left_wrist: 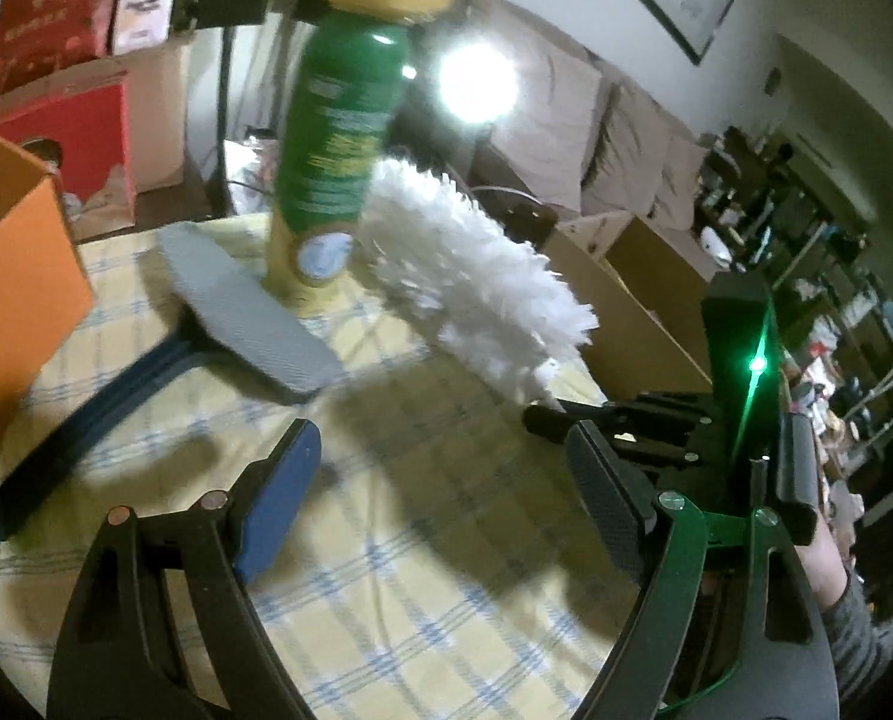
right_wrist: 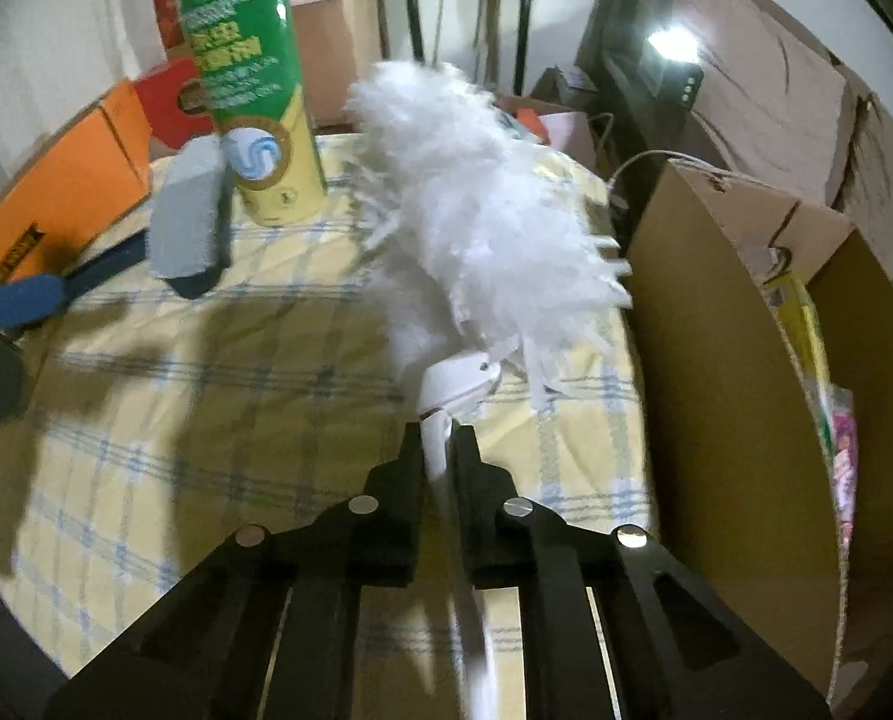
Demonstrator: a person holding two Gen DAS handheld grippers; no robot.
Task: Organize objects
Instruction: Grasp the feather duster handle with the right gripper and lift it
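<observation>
My right gripper (right_wrist: 437,441) is shut on the white handle of a fluffy white duster (right_wrist: 482,216), held above the checked tablecloth; the duster also shows in the left wrist view (left_wrist: 470,276), with the right gripper (left_wrist: 551,417) at its base. My left gripper (left_wrist: 440,474) is open and empty over the cloth. A green and yellow spray can (left_wrist: 338,138) stands upright at the far side of the table, also in the right wrist view (right_wrist: 248,78). A grey-headed brush with a dark blue handle (left_wrist: 242,306) lies left of the can and shows in the right wrist view (right_wrist: 188,222).
An orange box (left_wrist: 14,324) stands at the table's left edge, red and cardboard boxes behind it. An open cardboard box (right_wrist: 740,360) with items inside stands right of the table. A sofa and a bright lamp (left_wrist: 476,84) are behind.
</observation>
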